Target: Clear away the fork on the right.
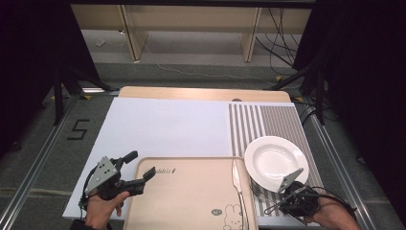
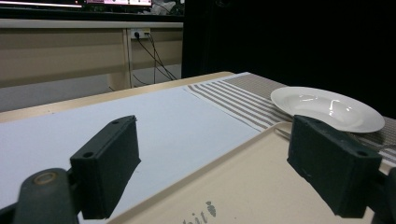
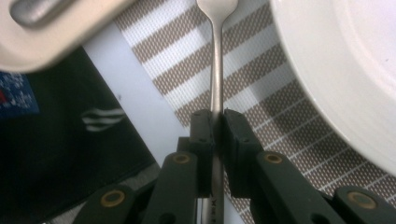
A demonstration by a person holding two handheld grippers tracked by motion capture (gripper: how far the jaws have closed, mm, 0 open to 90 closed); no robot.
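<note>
Fork (image 3: 216, 70) handle sits pinched between the closed jaws of the right gripper (image 3: 215, 122), low over the striped placemat (image 3: 187, 60), in the narrow lane between the beige tray (image 1: 191, 191) and the white plate (image 1: 274, 160); in the high view its tines (image 1: 256, 190) point toward the tray's near right corner, where a knife (image 1: 236, 179) lies along the inside of the tray's right rim. The grip looks centred on the slim handle, which runs straight up between the pads, so the likely step is setting the fork down beside the plate. To do it well, keep the handle level with the mat, line it up parallel with the stripes and the plate's edge, and lower until the metal rests fully on the cloth before easing the jaws apart; letting go early could make it roll or clink against the plate rim just beside it. Watch the tray's edge on the other side too, since the gap is tight. The left gripper (image 1: 139, 175) waits with its jaws wide apart over the tray's left rim, holding nothing, and should stay clear of the work
</note>
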